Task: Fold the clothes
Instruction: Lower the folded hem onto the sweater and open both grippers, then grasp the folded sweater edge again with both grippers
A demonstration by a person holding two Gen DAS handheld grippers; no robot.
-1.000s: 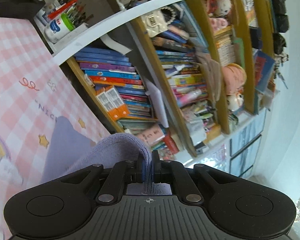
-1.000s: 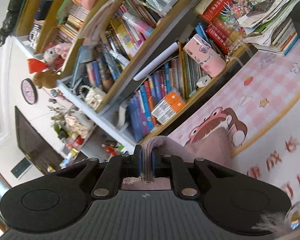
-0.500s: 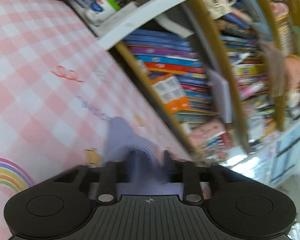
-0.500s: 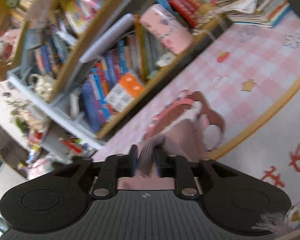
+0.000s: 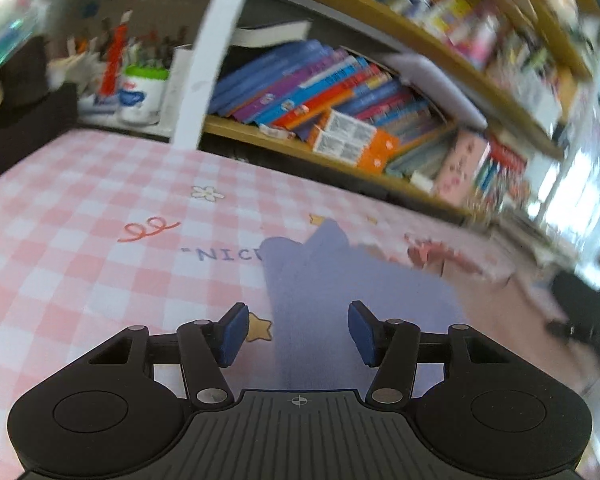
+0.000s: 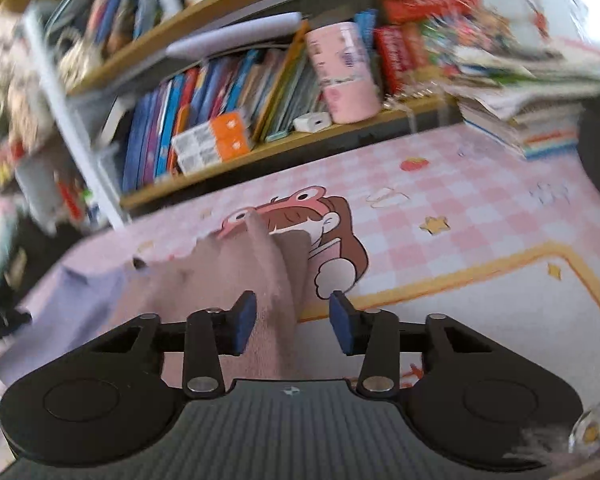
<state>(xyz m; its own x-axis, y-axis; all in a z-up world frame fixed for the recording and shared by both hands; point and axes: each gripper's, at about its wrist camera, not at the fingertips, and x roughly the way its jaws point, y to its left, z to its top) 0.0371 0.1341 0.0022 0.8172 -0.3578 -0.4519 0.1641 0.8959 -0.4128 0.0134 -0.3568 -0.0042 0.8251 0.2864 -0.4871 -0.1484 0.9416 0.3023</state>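
Hovering, spread wide and empty: left gripper (image 5: 296,334) over soft lavender garment (image 5: 340,292), lying flat between blue pads; right gripper (image 6: 293,322) over its pinkish, perhaps fleecy end (image 6: 260,280), on pink checked mat (image 5: 80,240).

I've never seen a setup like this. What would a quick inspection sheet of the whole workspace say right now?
Surface: pink checked mat with cartoon prints, lying flat.
Job's things: one garment, lavender part in the left view, pinkish part in the right view, lying on the mat, ends pointing toward the shelves.
Clutter: pile of papers and books at the mat's far right edge.
Grippers: left gripper open, over the cloth; right gripper open, cloth between its fingers.
Cables: nothing seen.
Surroundings: bookshelf packed with books, pen cup, pink box; much is blurred.
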